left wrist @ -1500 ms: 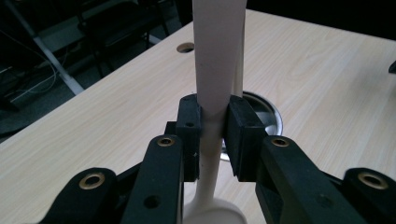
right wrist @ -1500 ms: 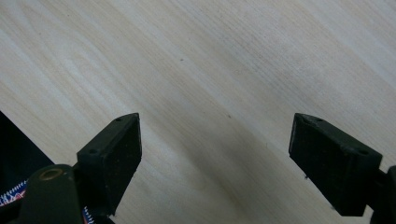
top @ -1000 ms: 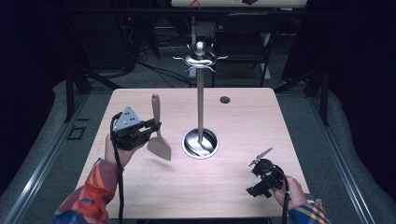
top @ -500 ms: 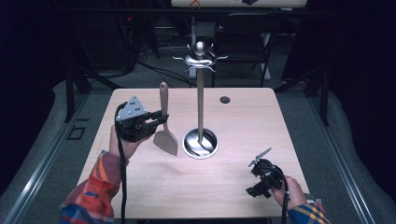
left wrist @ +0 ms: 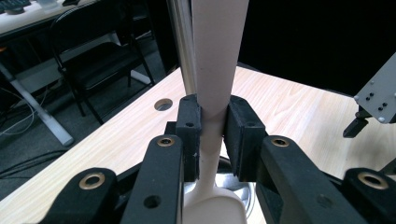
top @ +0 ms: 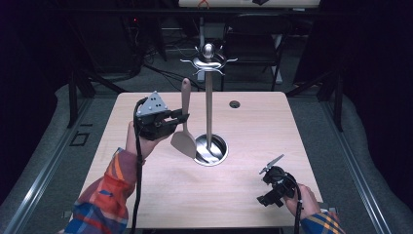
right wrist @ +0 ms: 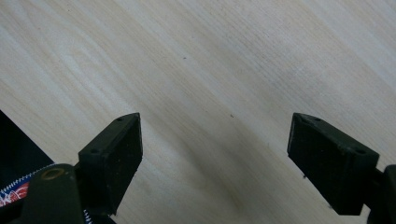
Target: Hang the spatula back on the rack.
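My left gripper (top: 181,117) is shut on the handle of a pale beige spatula (top: 185,122), held upright above the table with its blade down, just left of a metal utensil stand (top: 209,97). In the left gripper view the spatula handle (left wrist: 215,60) is pinched between the two black pads (left wrist: 189,126), with the stand's steel pole (left wrist: 183,46) right behind it. The stand has curved hooks at its top (top: 208,62) and a round shiny base (top: 211,150). My right gripper (top: 272,187) rests low near the table's front right, open, its pads (right wrist: 116,149) wide apart over bare wood.
The wooden table (top: 146,195) has a small round cable hole (top: 235,104) near its far edge. A dark folding chair (top: 253,44) stands beyond the table. Another chair (left wrist: 93,60) and a desk leg appear in the left gripper view.
The left gripper has carried the spatula up and to the right, toward the stand, turning it from tilted to upright. The right gripper has stayed put.
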Motion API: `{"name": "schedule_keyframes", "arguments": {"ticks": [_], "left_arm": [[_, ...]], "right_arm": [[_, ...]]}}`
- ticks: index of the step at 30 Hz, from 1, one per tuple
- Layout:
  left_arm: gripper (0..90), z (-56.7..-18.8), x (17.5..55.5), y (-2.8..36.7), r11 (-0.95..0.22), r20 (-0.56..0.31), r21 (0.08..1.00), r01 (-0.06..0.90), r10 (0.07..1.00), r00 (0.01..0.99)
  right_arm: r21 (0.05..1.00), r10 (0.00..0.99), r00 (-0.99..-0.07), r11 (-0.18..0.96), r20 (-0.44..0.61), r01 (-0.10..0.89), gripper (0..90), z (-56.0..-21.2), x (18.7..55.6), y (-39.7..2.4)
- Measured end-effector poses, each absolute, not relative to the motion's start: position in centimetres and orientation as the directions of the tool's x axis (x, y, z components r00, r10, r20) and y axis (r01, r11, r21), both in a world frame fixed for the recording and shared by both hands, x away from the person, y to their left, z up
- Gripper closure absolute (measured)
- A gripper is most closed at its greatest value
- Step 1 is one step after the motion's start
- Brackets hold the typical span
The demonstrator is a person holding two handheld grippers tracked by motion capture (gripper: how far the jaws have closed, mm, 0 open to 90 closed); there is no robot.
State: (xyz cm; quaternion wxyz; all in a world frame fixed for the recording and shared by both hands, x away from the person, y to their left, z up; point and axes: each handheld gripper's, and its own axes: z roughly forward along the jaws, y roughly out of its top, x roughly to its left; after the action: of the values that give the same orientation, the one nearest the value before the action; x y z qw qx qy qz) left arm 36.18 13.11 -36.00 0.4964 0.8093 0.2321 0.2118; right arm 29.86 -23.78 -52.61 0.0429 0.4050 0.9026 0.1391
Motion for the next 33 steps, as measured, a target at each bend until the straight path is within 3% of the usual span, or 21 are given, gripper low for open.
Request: {"name": "schedule_keyframes", "arguments": {"ticks": [33], "left_arm": [[76.5,-35.5,38.1,11.6,-0.402,0.074,0.891,0.21,0.585,0.808]], "right_arm": [[0.286,0.742,-0.67,0.634,0.036,0.718,17.7,-52.6,29.9,-23.9]]}}
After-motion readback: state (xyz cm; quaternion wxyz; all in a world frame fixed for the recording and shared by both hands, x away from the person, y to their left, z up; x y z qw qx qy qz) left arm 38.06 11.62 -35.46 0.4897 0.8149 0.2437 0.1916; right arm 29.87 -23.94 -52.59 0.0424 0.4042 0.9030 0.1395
